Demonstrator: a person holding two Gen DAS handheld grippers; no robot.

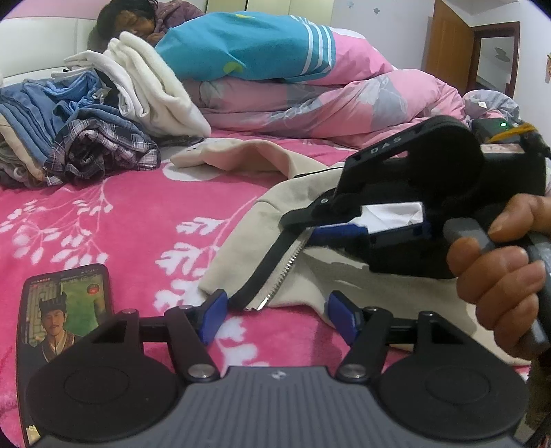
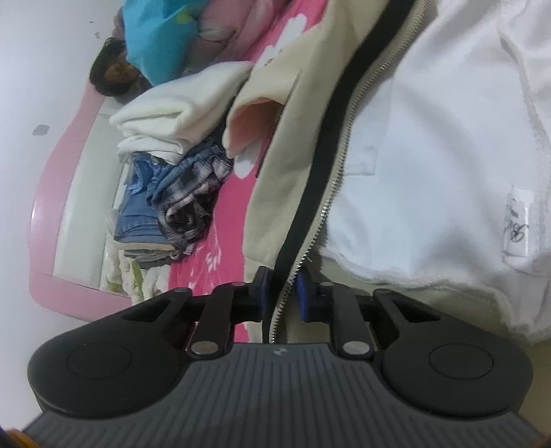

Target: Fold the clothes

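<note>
Pink floral bedding (image 1: pixel 113 220) carries a cream zip jacket (image 1: pixel 248 241), lying opened out beside a phone (image 1: pixel 65 310), with a pile of clothes (image 1: pixel 86 138) farther off. Right gripper (image 2: pixel 282 293) pinches the jacket's zipper edge (image 2: pixel 310 220), lifting the front panel. Left gripper (image 1: pixel 277 318) hovers spread at the jacket's hem, gripping nothing. Likely an early fold: next, the left should clamp the hem so both can carry the panel across.

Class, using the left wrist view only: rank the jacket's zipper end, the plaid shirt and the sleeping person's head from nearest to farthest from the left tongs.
1. Zipper end, just ahead of the open left tongs, between the fingers.
2. Plaid shirt, farther back on the left, in the clothes pile.
3. Sleeping person's head, at the far top left by the headboard.
</note>
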